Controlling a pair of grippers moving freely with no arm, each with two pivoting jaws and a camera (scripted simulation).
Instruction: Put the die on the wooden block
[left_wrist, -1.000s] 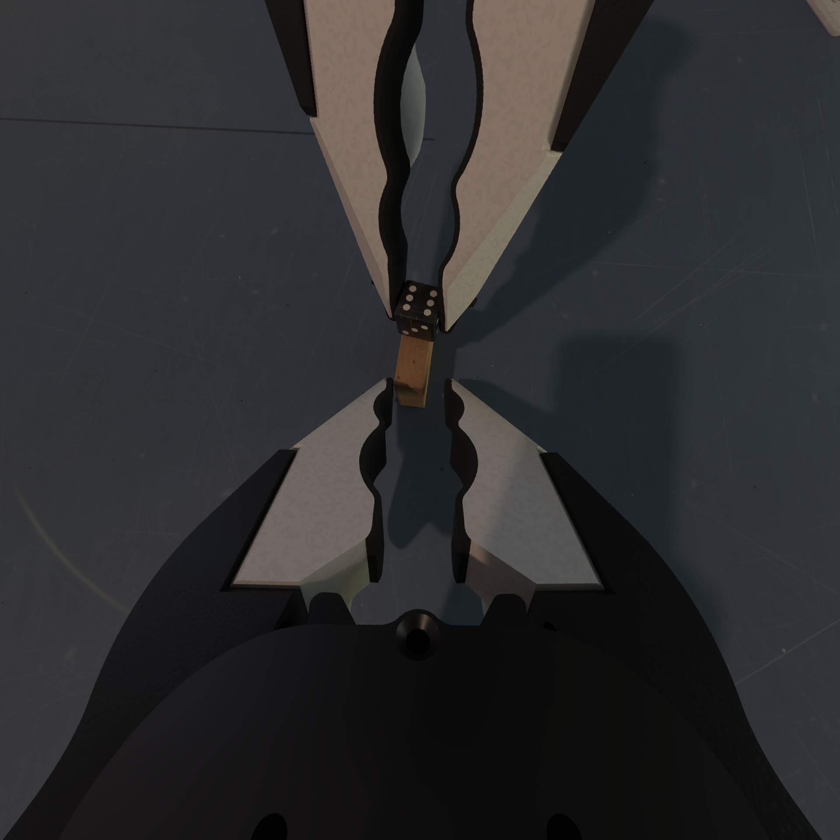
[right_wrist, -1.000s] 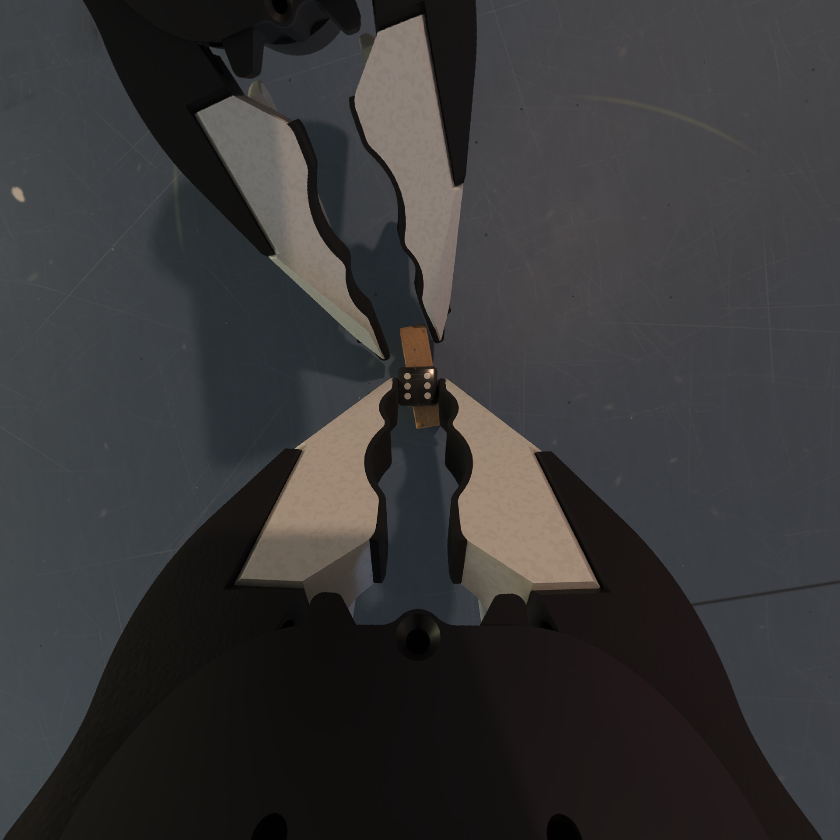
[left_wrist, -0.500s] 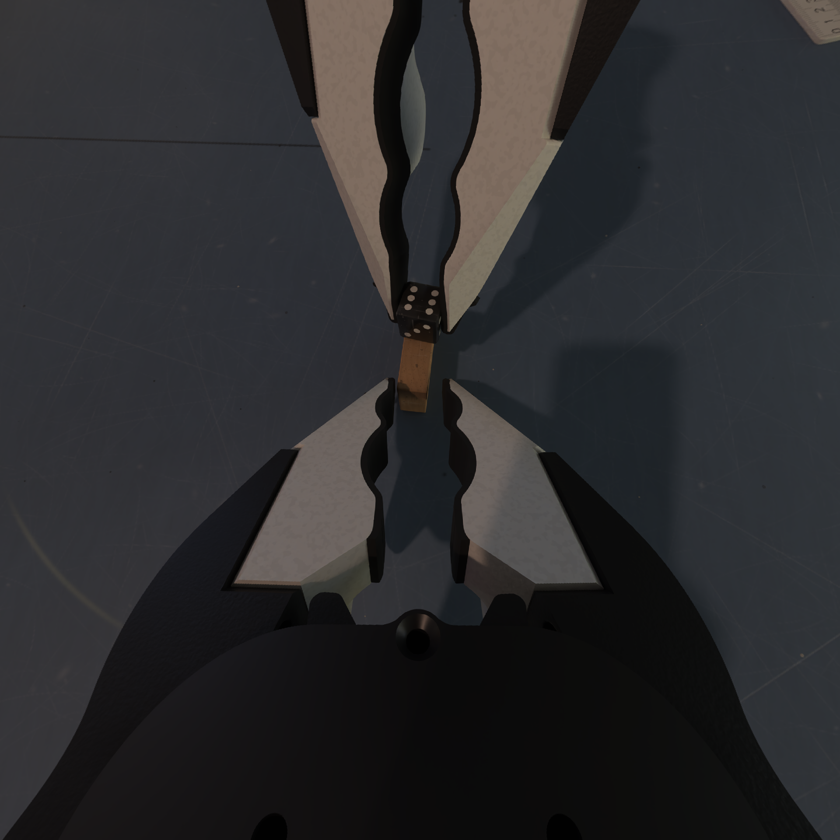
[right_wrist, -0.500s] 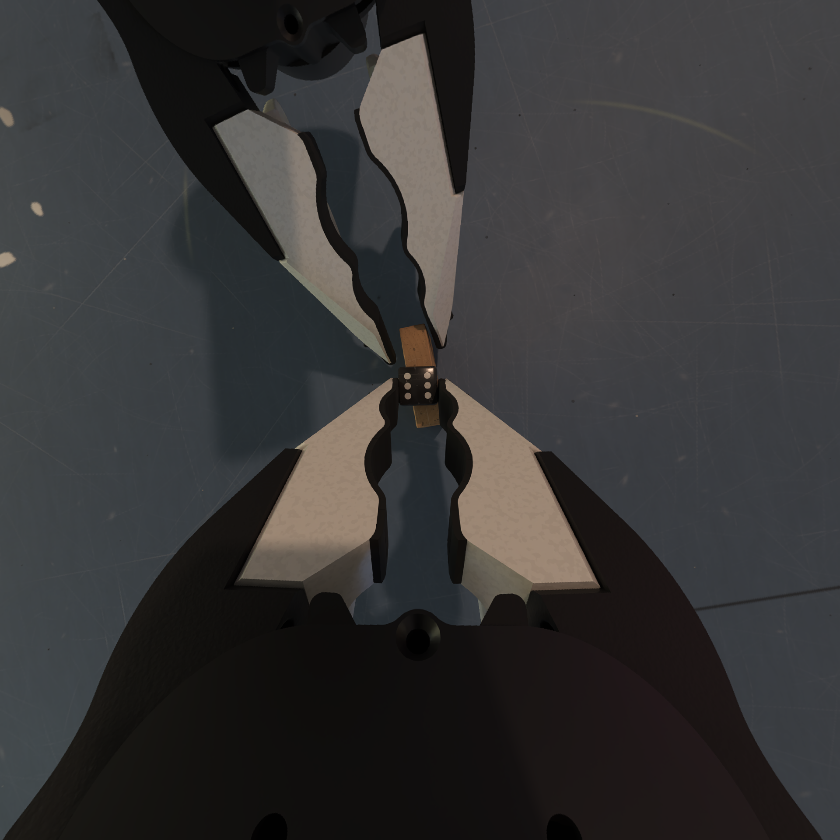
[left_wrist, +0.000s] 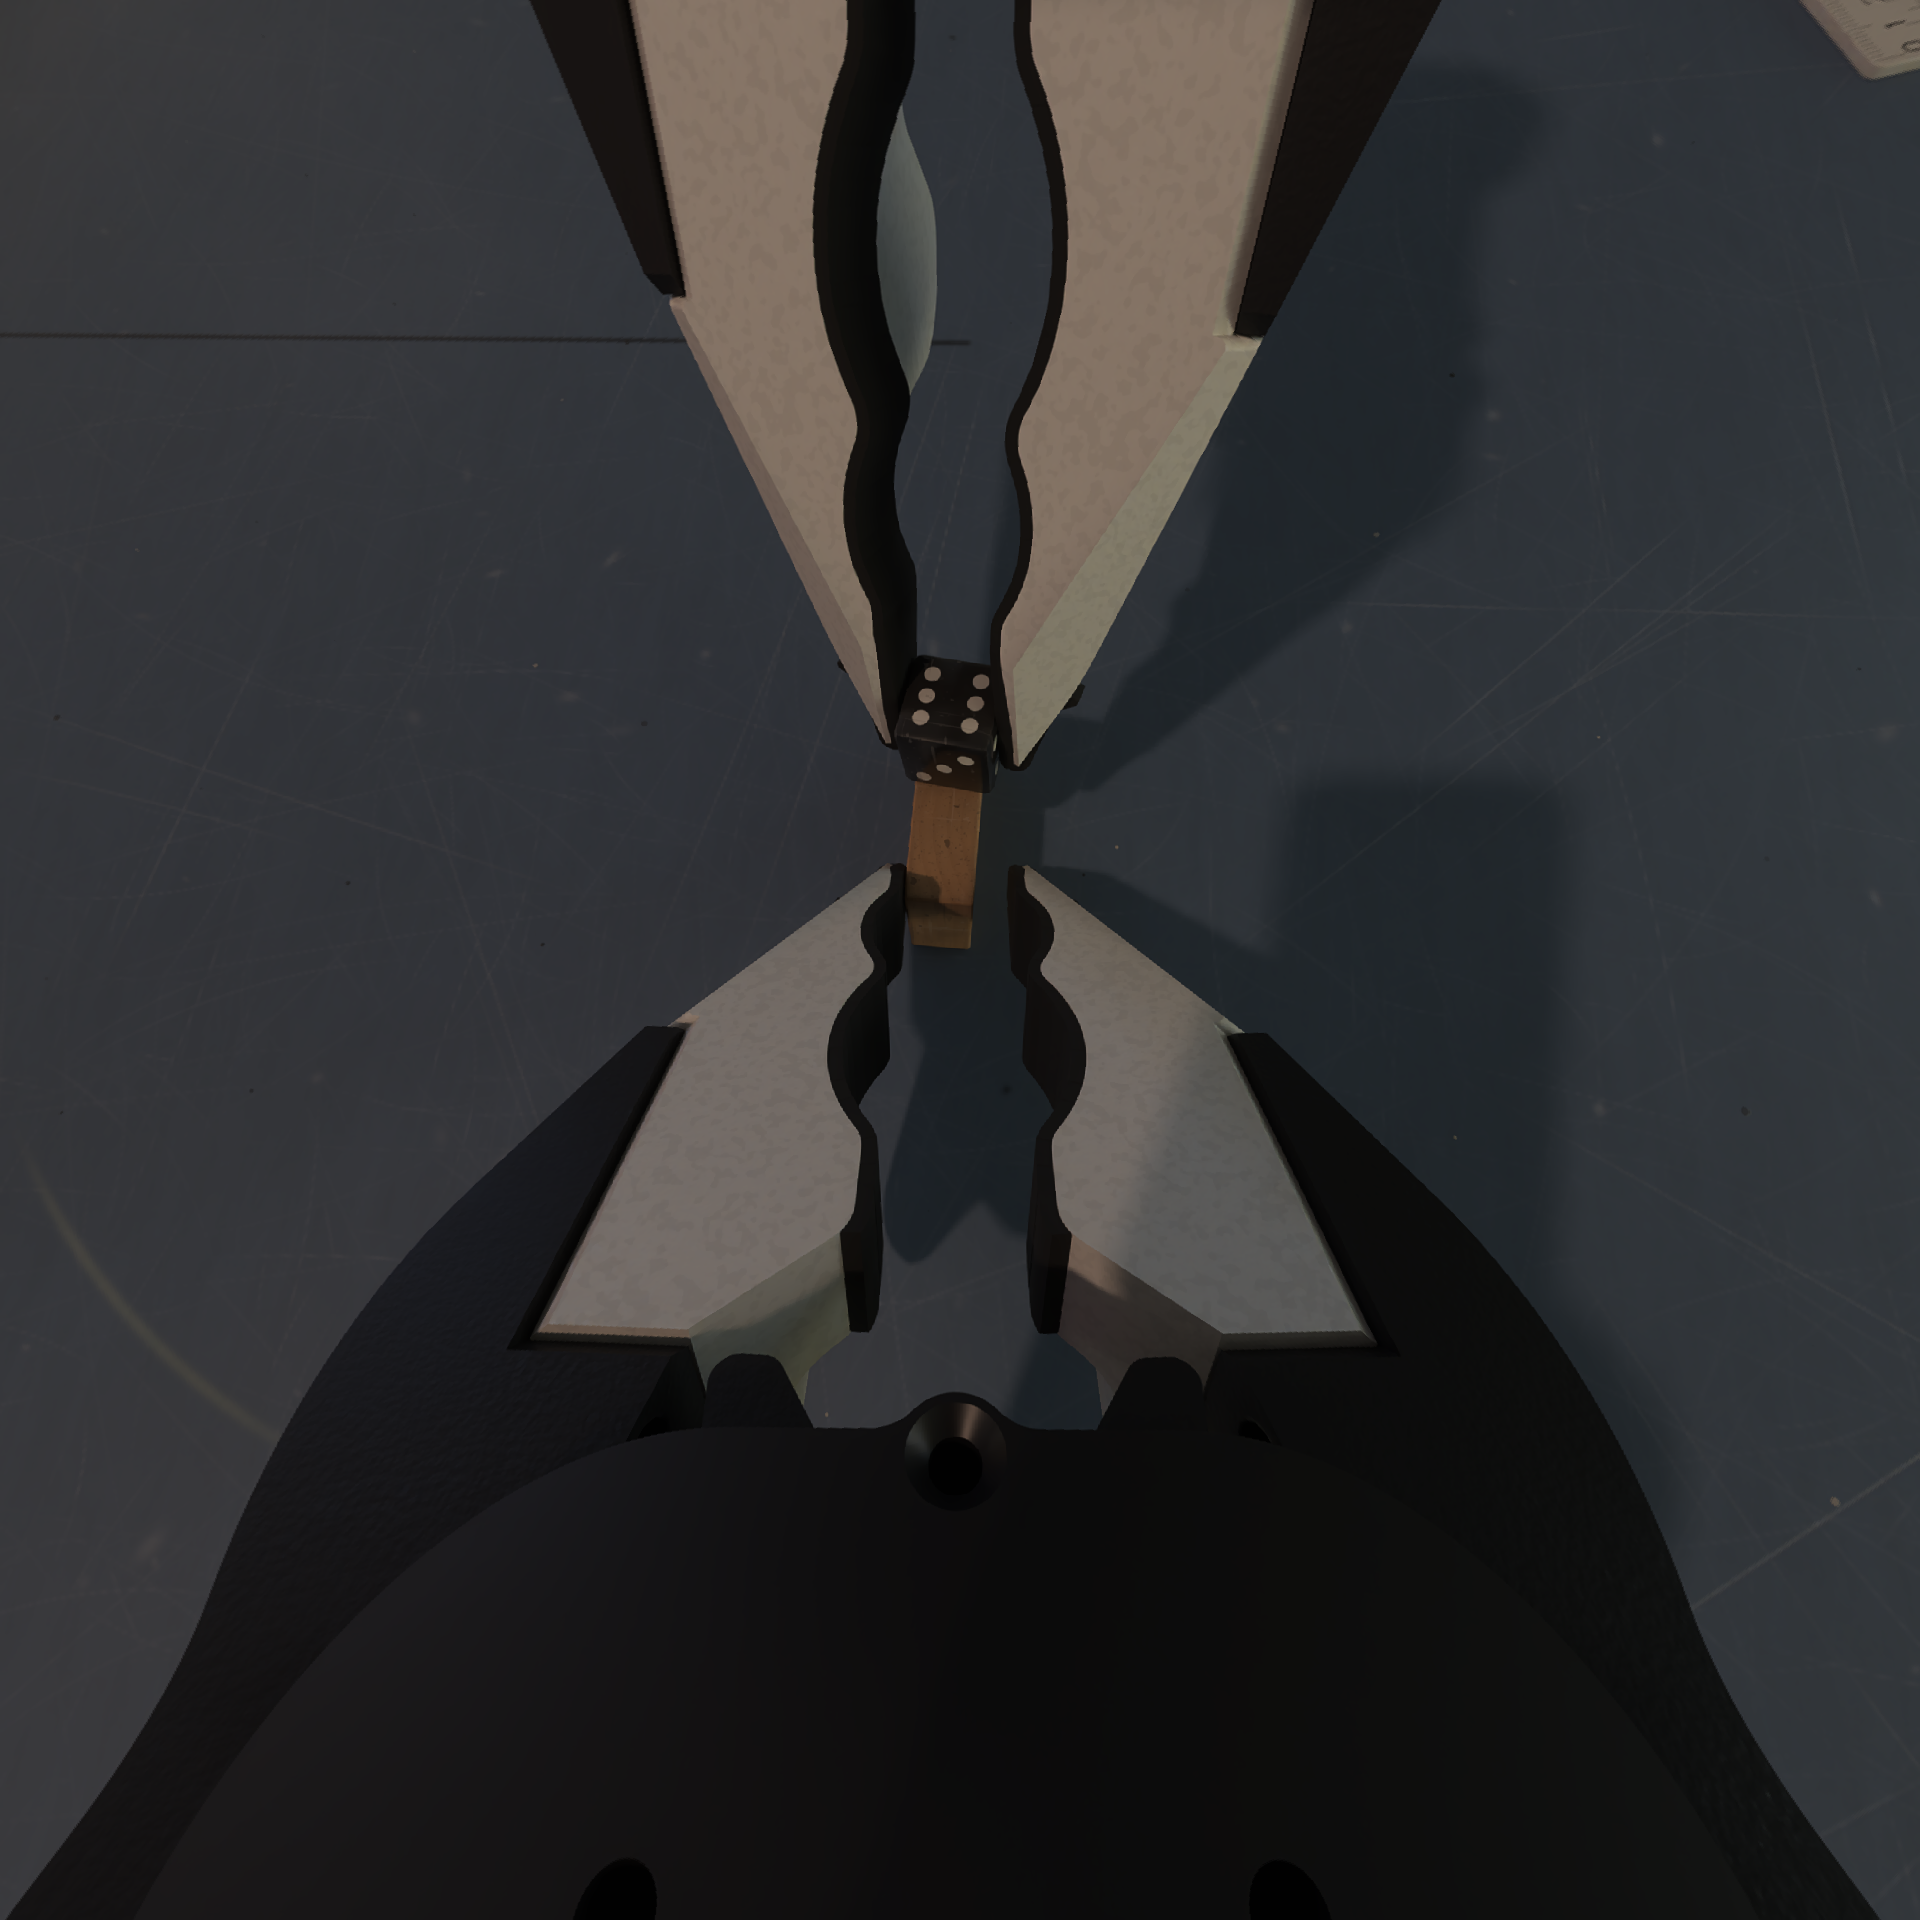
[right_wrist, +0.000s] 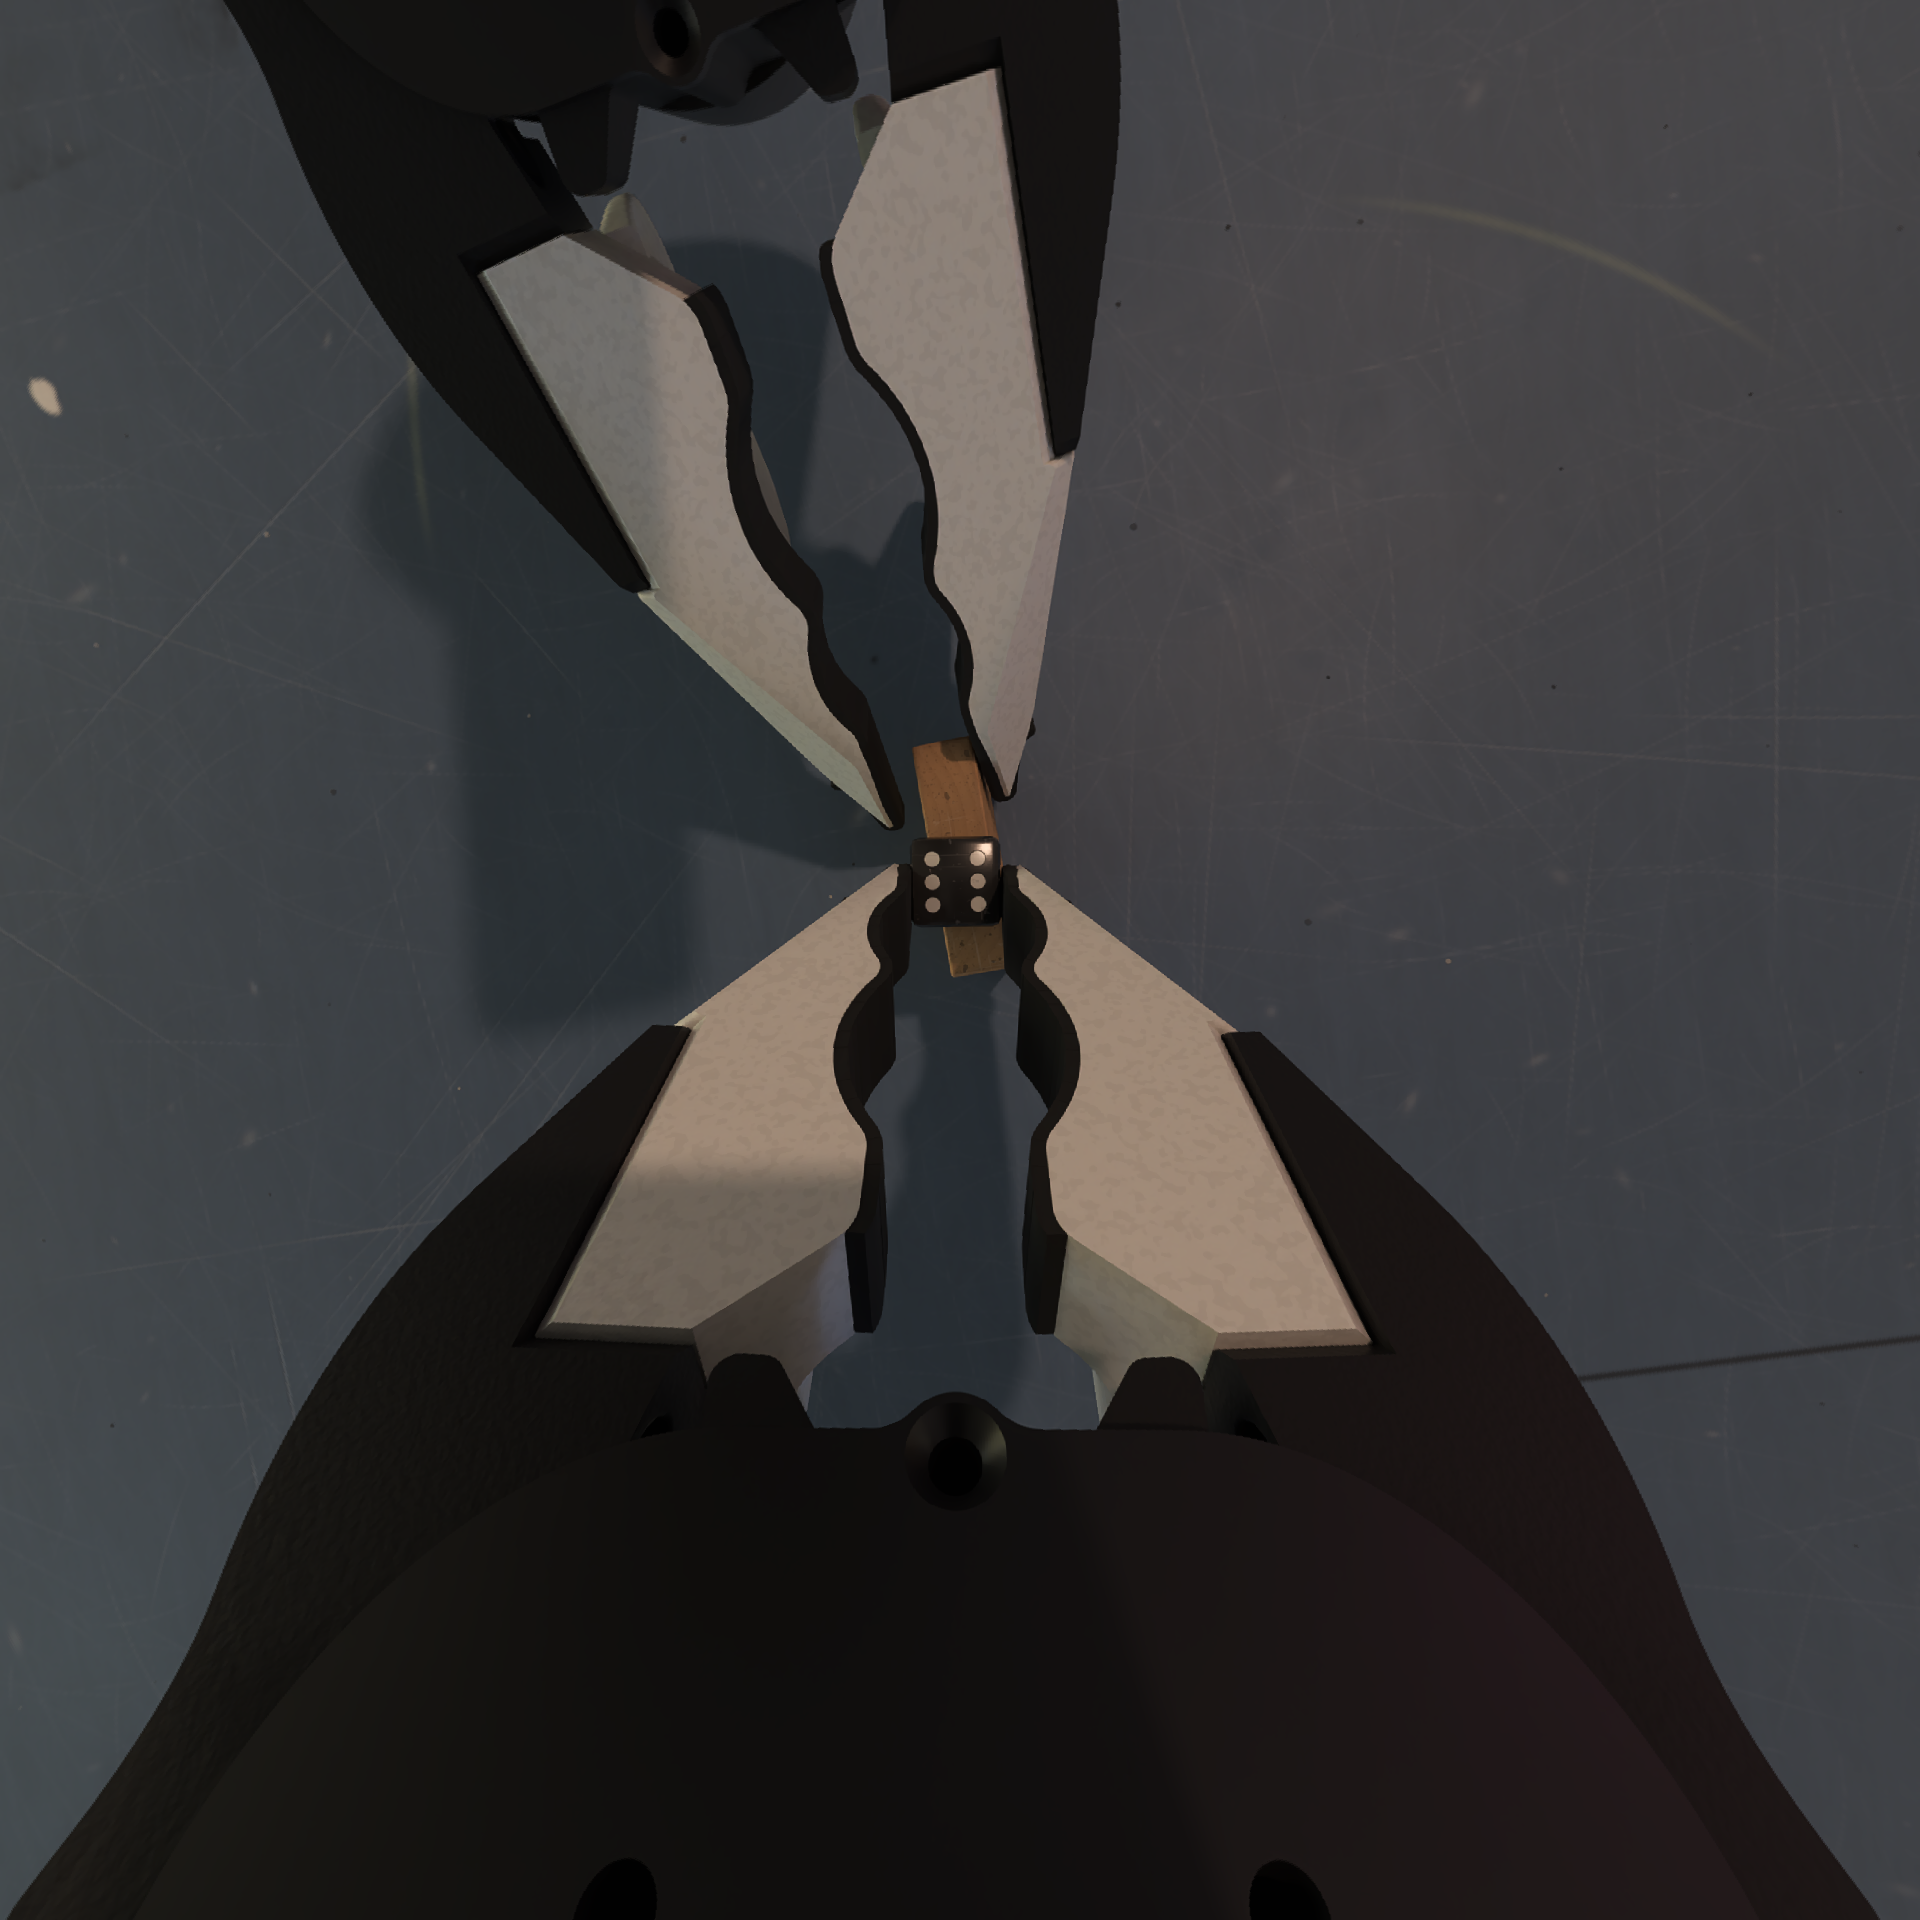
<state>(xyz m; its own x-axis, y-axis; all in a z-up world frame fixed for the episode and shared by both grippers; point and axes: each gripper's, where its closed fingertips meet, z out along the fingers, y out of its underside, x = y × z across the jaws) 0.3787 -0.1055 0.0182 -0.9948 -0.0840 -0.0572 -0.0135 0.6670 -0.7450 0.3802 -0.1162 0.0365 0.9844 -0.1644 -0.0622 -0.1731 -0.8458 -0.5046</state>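
Right gripper (right_wrist: 958, 896) fingers clamped together, left gripper (left_wrist: 958, 896) fingers parted, tips facing, nearly meeting.

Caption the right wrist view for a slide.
Right gripper pinches black die above upright wooden block; open left gripper straddles the block.

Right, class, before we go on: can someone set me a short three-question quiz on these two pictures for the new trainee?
1. True or false: the right tool has the die pinched between its tips.
2. How many white spots show on the die's upward face in the right wrist view? A four, B five, C six.
3. Which thing sits between the tips of the left tool?

Key: 1 true. 2 C. 3 the wooden block, which shows straight under the die.
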